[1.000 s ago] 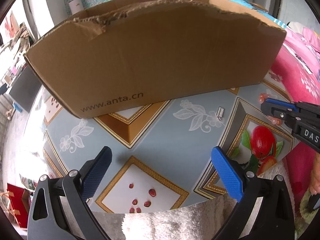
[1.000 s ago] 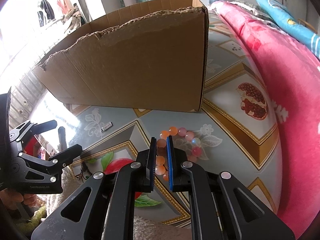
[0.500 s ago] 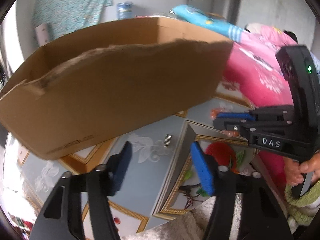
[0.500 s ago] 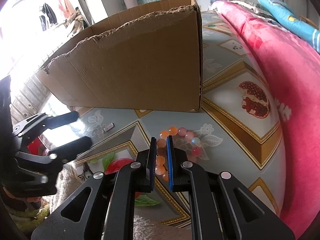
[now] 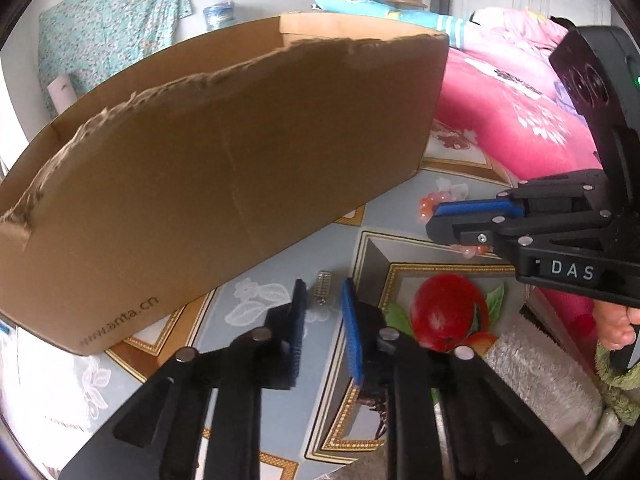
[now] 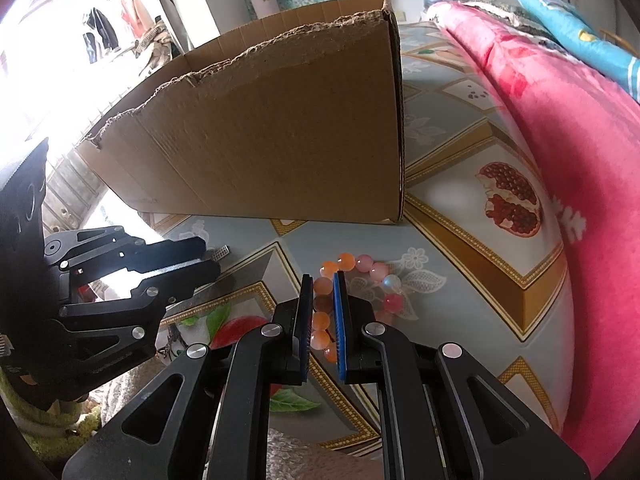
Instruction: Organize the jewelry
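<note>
A pink and orange bead bracelet (image 6: 362, 276) lies on the patterned tablecloth (image 6: 452, 248) in front of a brown cardboard box (image 6: 272, 144). My right gripper (image 6: 320, 284) is shut on the bracelet's left side, low over the cloth; it also shows in the left wrist view (image 5: 434, 222). A small silver hair clip (image 5: 323, 285) lies near the box (image 5: 224, 176). My left gripper (image 5: 323, 300) hovers just short of the clip, jaws narrowed but apart and empty; it also shows in the right wrist view (image 6: 210, 256), with the clip (image 6: 221, 253) at its tips.
A pink floral blanket (image 6: 560, 152) rises along the right side. A fluffy grey cloth (image 5: 532, 376) lies at the near edge. The box's torn rim stands tall behind both grippers. A dark tangled item (image 5: 374, 404) lies under my left gripper's right finger.
My left gripper swung right toward the clip and its jaws narrowed from wide open. My right gripper stayed shut on the bracelet, barely moving.
</note>
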`<state>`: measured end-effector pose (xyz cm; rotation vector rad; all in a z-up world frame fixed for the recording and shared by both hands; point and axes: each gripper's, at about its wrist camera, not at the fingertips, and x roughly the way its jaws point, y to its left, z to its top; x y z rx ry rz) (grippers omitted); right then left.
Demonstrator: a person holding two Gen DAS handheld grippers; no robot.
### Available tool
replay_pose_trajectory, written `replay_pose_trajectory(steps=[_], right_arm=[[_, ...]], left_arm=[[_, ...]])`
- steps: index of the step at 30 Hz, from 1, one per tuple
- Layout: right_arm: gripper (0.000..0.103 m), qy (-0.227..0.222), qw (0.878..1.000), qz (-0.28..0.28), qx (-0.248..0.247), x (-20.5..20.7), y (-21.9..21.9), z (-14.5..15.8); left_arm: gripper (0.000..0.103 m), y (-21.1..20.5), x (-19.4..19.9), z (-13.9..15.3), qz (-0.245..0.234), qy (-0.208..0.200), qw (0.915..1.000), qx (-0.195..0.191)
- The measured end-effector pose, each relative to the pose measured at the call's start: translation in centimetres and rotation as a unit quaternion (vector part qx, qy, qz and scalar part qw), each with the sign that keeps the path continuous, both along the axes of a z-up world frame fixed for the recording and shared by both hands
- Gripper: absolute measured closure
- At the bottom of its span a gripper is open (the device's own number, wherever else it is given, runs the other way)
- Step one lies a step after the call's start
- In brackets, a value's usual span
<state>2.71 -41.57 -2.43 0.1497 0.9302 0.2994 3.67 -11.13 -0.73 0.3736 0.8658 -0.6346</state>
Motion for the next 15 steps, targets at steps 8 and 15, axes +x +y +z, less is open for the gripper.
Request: replay_pose_trajectory(steps=[8, 15], right_arm=[[0.095, 0.0, 1.0, 0.0, 0.002, -0.01, -0.16, 0.0], [0.095, 0.0, 1.0, 0.001, 0.001, 0.03, -0.25, 0.02]], left_arm=[[0.099, -0.53, 0.25, -0.13, -0.003, -0.004, 1.0, 0.0], [0.103, 0.27, 0.13, 0.48, 0.003, -0.001, 0.9998, -0.017]])
